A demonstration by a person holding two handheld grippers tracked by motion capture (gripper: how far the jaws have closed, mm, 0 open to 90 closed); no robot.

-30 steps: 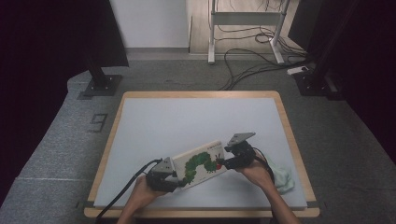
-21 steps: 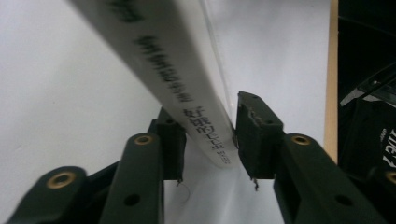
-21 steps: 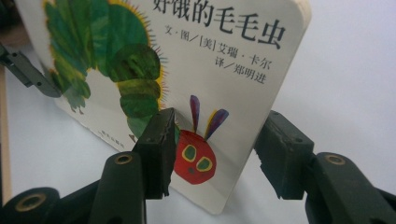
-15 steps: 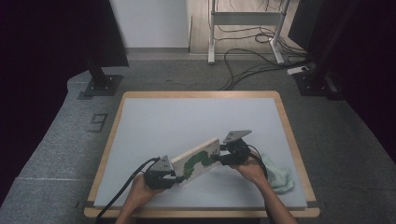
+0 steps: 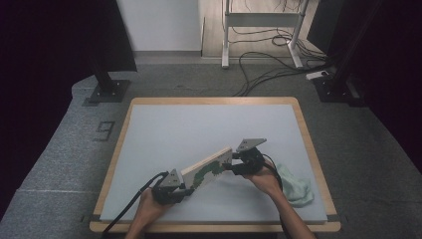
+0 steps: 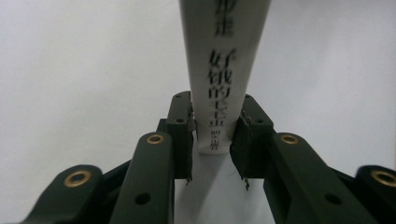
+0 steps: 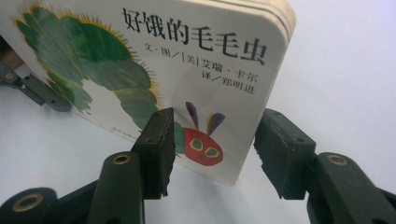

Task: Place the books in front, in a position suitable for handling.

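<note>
1. The left gripper (image 6: 215,121) has just been closing and is now clamped on the board book (image 6: 226,56), one pad flat on each cover at the spine end
2. The right gripper (image 7: 215,119) has also been closing, with the book's far lower corner between its jaws. The near pad lies against the cover by the caterpillar's face, but a gap shows at the other pad, so it is not yet gripping
3. In the high view the book (image 5: 209,167) stands on its long edge, tipped, over the near middle of the white tabletop (image 5: 199,124). It spans from the left gripper (image 5: 183,186) towards the right gripper (image 5: 233,167)
4. Handling, as I judge it: thick card pages make it stiff and fairly light, so it will not sag when held by one end. The glossy covers look slippery, so a shallow corner pinch could let it swivel
5. Best hold: pads square on the flat covers, well in from the rounded corners, near the spine where the pages cannot fan open
6. A pale green cloth (image 5: 297,186) lies by the tabletop's near right corner, apart from the book
</note>
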